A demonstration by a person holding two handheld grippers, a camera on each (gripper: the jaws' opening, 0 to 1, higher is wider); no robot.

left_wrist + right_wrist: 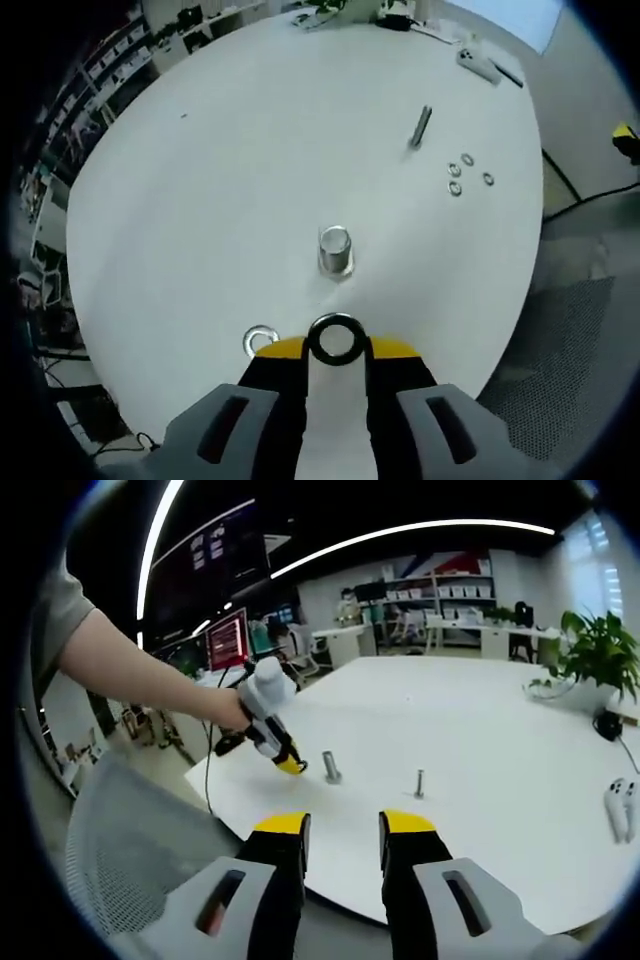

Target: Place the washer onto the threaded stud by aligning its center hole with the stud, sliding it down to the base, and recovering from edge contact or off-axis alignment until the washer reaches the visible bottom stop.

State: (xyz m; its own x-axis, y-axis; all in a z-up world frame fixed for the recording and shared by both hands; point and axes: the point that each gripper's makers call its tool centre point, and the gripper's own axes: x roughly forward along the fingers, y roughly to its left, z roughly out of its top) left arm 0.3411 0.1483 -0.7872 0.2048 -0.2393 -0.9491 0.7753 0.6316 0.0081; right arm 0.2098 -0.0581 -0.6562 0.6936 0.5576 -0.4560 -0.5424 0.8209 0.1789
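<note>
Washer (334, 339), dark metal ring, clamped in left tongs (335, 350) just short of upright steel stud (336, 250) on smooth white round counter (250, 150). Right tongs (343, 825) apart, empty, over counter edge; office shelves beyond.

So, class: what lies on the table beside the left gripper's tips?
A loose washer lies flat on the white table, partly covered by the left gripper, which clamps another washer.

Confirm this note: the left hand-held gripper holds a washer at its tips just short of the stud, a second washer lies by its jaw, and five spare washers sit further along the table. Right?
Nearly. The left gripper view shows the left hand-held gripper holding the washer short of the stud, with a second washer beside its jaw. But the spare washers further along the table number four, not five.
</note>
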